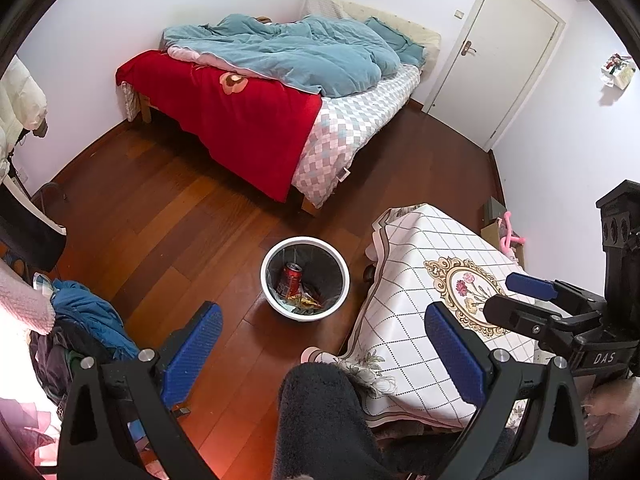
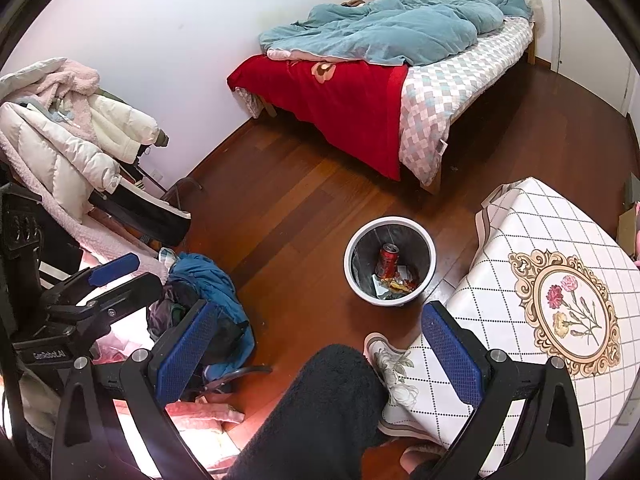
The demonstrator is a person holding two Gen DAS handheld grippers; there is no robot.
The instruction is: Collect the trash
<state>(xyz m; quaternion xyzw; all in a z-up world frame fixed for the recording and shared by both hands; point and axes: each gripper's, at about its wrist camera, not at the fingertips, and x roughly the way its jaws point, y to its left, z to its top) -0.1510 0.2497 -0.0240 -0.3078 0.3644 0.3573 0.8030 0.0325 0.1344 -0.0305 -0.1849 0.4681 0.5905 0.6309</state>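
Note:
A white trash bin (image 1: 267,280) with a dark liner stands on the wooden floor, left of the table; it also shows in the right wrist view (image 2: 351,268). Inside lie a red soda can (image 1: 290,279) (image 2: 387,261) and crumpled wrappers (image 1: 305,301) (image 2: 397,285). My left gripper (image 1: 326,344) is open and empty, held above the floor near the bin. My right gripper (image 2: 320,350) is open and empty too. Each gripper shows in the other's view: the right one (image 1: 524,298) over the table, the left one (image 2: 120,276) at the left.
A table with a checked flower cloth (image 1: 432,264) (image 2: 560,240) stands right of the bin. A bed with red and blue covers (image 1: 260,92) is at the back. Clothes are piled on chairs at the left (image 2: 72,140). A white door (image 1: 492,52) is far right. My dark-trousered leg (image 2: 320,412) is below.

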